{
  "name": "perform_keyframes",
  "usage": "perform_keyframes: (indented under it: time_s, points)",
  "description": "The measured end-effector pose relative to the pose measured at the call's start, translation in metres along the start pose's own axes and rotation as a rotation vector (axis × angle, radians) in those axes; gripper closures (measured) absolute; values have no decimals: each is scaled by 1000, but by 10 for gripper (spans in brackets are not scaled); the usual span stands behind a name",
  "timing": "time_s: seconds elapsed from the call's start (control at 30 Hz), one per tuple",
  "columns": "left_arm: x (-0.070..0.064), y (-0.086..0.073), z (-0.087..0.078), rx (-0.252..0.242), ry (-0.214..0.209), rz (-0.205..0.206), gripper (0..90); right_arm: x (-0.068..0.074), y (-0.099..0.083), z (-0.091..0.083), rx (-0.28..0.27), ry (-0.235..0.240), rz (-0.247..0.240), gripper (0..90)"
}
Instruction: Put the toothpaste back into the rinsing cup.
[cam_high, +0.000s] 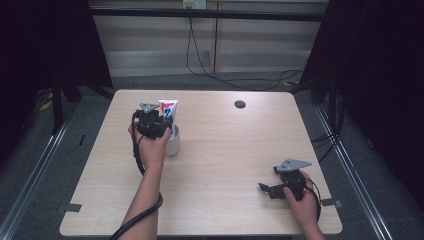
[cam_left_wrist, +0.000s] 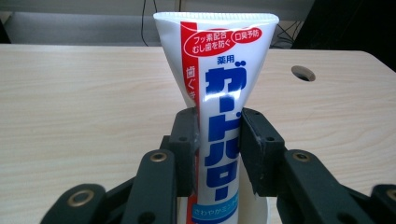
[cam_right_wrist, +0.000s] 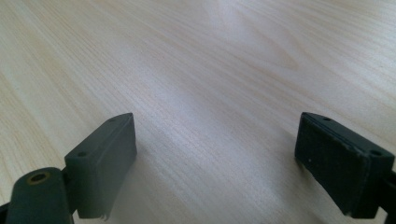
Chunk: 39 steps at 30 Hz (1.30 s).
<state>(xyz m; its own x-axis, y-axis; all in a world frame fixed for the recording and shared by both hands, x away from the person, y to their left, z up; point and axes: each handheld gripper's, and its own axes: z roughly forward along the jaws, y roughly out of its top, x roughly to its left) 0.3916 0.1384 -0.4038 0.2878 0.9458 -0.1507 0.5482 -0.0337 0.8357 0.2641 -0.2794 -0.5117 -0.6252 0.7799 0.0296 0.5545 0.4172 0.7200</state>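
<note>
While L gripper (cam_left_wrist: 218, 140) pinches it, white/red/blue toothpaste tube (cam_left_wrist: 219, 79) stands upright.

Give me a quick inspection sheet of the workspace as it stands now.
Surface: pale wooden table, round grommet hole near far edge.
Job's things: white, red and blue toothpaste tube upright in a white cup.
Clutter: nothing seen.
Grippers: left tool shut on the tube; right tool open, low over bare wood.
Cables: black cable along left forearm; black cables on floor beyond table.
Surroundings: grey floor, dark curtains at the sides.
</note>
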Motion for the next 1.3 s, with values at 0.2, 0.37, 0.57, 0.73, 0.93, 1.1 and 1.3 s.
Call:
perform_keyframes:
  time_s: [0.2,0.37,0.57,0.73,0.93,1.1,1.3]
  points:
    - [2,1,-9,-55,-43,-31,741,0,0,0,0,0,0,122]
    - [-7,9,-13,4,-21,-12,732,0,0,0,0,0,0,121]
    - [-7,-3,-10,42,-18,-21,716,0,0,0,0,0,0,121]
    - [-6,-9,-12,36,-15,-3,695,0,0,0,0,0,0,121]
    - [-4,-9,-18,38,-22,10,680,0,0,0,0,0,0,121]
    - [-4,-7,-23,40,-23,21,662,0,0,0,0,0,0,121]
    - [-4,-8,-26,42,-37,37,596,0,0,0,0,0,0,121]
